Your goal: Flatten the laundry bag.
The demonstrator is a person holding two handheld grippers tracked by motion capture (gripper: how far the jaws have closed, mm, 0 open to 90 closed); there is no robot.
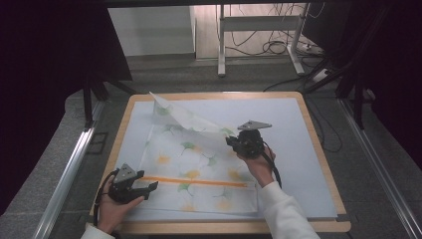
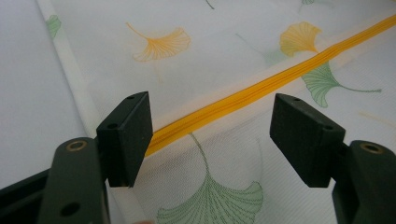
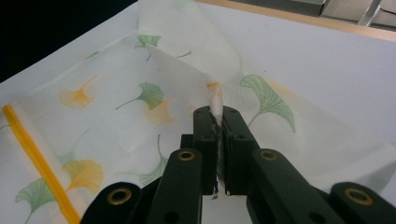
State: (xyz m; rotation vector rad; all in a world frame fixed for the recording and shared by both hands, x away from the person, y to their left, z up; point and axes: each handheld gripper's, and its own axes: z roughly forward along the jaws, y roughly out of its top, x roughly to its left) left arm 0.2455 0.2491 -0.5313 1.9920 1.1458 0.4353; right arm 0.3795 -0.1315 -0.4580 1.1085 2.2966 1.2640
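Observation:
A white mesh bag (image 1: 189, 164) printed with green and orange ginkgo leaves lies on the pale blue mat. An orange zipper (image 1: 199, 181) runs across its near part. My left gripper (image 1: 149, 185) rests at the bag's near left edge. Its jaws stand open in the left gripper view (image 2: 212, 126), with the zipper (image 2: 261, 88) passing between them and no pad pressing on it. My right gripper (image 1: 231, 142) hovers over the bag's right side, shut (image 3: 217, 116) on a bunched fold of the mesh (image 3: 215, 100). The pinched fabric is lifted, and the far corner (image 1: 164, 107) is folded up.
The mat (image 1: 293, 149) covers a wooden table (image 1: 318, 144), with bare mat right of the bag. Metal rails (image 1: 69, 169) run along both sides of the table. Behind it stand desk legs (image 1: 221, 45) and loose cables (image 1: 278, 47) on the floor.

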